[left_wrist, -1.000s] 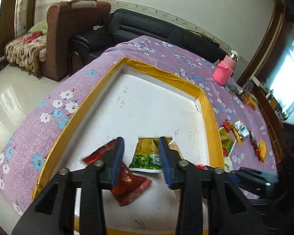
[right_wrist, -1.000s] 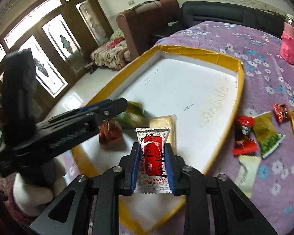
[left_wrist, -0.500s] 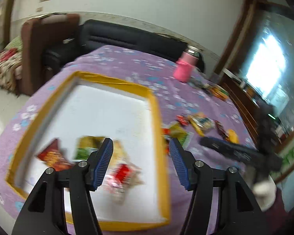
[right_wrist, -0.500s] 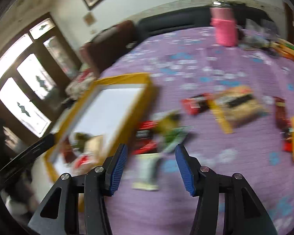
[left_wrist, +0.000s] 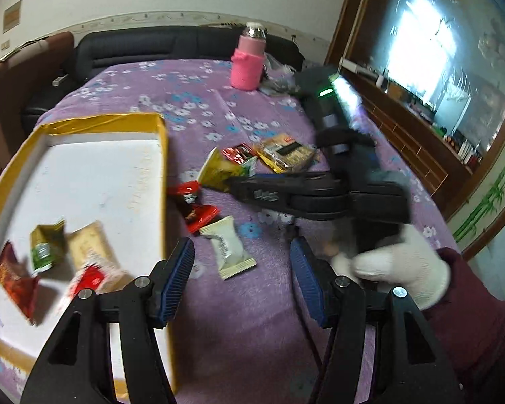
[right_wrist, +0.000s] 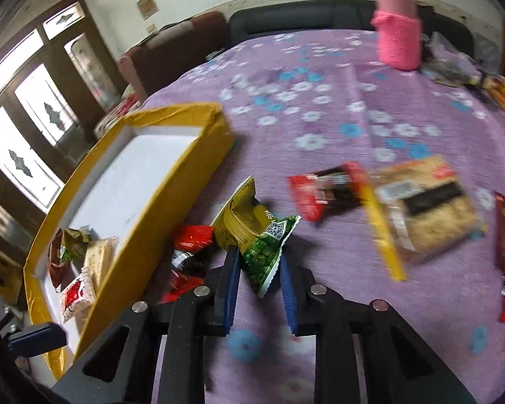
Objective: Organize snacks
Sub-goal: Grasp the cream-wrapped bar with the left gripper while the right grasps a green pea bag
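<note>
Having dropped its red-white pack in the tray [right_wrist: 171,198], right hand-held gripper [right_wrist: 257,281] now straddles the green snack [right_wrist: 255,235] at 12 o'clock, jaws half-closed; left hand-held gripper [left_wrist: 240,279] spread, empty.

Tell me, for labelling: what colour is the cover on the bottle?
Pink cover on the bottle, clearest in the right wrist view.

A home living room — black sofa [left_wrist: 185,45], brown armchair [right_wrist: 171,57], flowered tablecloth [left_wrist: 191,107].
</note>
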`<move>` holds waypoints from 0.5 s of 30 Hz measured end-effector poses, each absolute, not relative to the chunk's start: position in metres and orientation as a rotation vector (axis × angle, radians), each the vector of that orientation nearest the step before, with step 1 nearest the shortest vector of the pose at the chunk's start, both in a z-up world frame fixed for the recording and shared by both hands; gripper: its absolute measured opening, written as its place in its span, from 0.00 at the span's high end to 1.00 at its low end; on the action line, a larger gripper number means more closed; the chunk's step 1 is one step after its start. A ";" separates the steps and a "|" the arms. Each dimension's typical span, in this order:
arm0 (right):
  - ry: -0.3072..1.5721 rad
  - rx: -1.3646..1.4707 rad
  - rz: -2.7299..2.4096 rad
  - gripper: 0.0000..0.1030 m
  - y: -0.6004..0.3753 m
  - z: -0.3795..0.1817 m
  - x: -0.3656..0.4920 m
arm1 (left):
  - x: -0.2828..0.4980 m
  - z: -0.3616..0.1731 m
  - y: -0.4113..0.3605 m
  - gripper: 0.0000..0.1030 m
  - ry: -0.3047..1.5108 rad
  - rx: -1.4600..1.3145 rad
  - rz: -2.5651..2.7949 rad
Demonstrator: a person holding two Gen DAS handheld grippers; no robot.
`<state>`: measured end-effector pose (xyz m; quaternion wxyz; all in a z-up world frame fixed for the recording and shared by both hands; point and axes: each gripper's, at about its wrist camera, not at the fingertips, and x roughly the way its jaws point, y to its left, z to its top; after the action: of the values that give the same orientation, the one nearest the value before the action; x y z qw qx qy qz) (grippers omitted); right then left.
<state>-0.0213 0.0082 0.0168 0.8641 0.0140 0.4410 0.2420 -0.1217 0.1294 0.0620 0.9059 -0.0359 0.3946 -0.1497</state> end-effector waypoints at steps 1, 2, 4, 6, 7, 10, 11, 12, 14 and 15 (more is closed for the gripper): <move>0.912 0.037 0.495 0.77 0.000 0.019 -0.023 | -0.118 0.059 0.126 0.43 0.825 -0.066 -0.304; 0.903 0.051 0.488 0.77 -0.009 0.022 -0.024 | -0.111 0.054 0.120 0.43 0.844 -0.054 -0.299; 0.888 0.082 0.488 0.77 -0.025 0.027 -0.027 | -0.103 0.047 0.112 0.45 0.869 -0.033 -0.284; 0.868 0.106 0.492 0.77 -0.037 0.032 -0.031 | -0.093 0.038 0.103 0.52 0.898 0.007 -0.266; 0.859 0.115 0.497 0.77 -0.042 0.033 -0.033 | -0.087 0.032 0.100 0.52 0.918 0.026 -0.247; 0.853 0.140 0.516 0.77 -0.048 0.034 -0.036 | -0.080 0.024 0.093 0.52 0.936 0.080 -0.206; 0.856 0.147 0.523 0.77 -0.049 0.034 -0.036 | -0.079 0.021 0.089 0.55 0.937 0.120 -0.182; 0.856 0.151 0.528 0.78 -0.050 0.034 -0.036 | -0.077 0.019 0.088 0.61 0.935 0.138 -0.166; 0.857 0.155 0.537 0.84 -0.050 0.035 -0.036 | -0.079 0.018 0.090 0.76 0.923 0.168 -0.125; 0.858 0.159 0.539 0.85 -0.050 0.034 -0.036 | -0.079 0.018 0.092 0.81 0.916 0.170 -0.113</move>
<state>-0.0364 -0.0498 0.0345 0.8714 0.0758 0.4104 0.2579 -0.0785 0.0918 0.0180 0.8920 0.0821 0.4412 -0.0543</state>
